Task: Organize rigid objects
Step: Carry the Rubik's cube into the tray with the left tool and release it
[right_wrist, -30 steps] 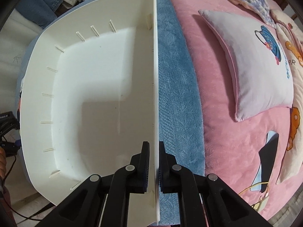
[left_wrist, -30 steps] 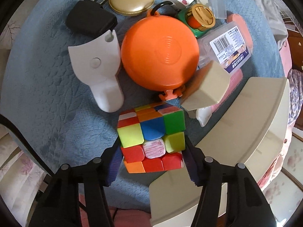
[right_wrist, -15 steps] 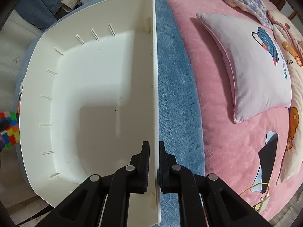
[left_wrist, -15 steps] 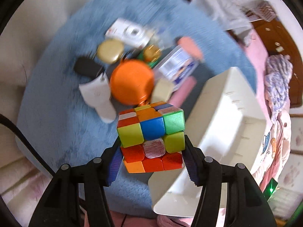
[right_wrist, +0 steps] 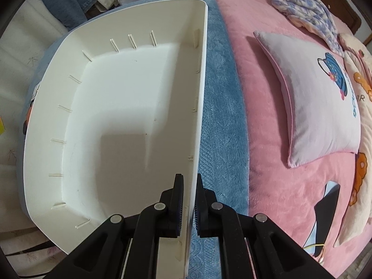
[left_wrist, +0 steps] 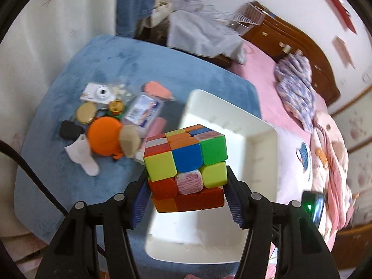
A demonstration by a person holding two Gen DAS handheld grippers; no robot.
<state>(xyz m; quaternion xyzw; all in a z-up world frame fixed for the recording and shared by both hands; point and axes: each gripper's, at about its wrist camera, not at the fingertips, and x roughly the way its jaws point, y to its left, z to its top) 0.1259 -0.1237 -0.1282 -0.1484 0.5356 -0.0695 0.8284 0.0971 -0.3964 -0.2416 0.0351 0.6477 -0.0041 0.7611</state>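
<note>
My left gripper (left_wrist: pixel 186 183) is shut on a multicoloured puzzle cube (left_wrist: pixel 186 166) and holds it in the air above the near left part of an empty white bin (left_wrist: pixel 258 144). My right gripper (right_wrist: pixel 188 197) is shut on the bin's right wall (right_wrist: pixel 200 88); the bin's floor (right_wrist: pixel 116 121) is bare. A pile of rigid objects lies on the blue blanket (left_wrist: pixel 58 121): an orange round case (left_wrist: pixel 103 137), a white plastic piece (left_wrist: pixel 81 155), a black adapter (left_wrist: pixel 69 130), a gold disc (left_wrist: pixel 86 115), a white camera (left_wrist: pixel 98 93), a clear labelled box (left_wrist: pixel 143 111).
The blue blanket lies on a pink bed (right_wrist: pixel 267 69) with a pillow (right_wrist: pixel 320 97) and patterned bedding (left_wrist: pixel 295 88) to the right. A wooden headboard (left_wrist: pixel 290 37) and clothes (left_wrist: pixel 200 32) are at the back. A black cable (left_wrist: pixel 30 172) runs at the left.
My left gripper has lifted the cube up from the blanket and carried it right, from beside the pile to above the white bin. The right gripper keeps its hold on the bin wall.
</note>
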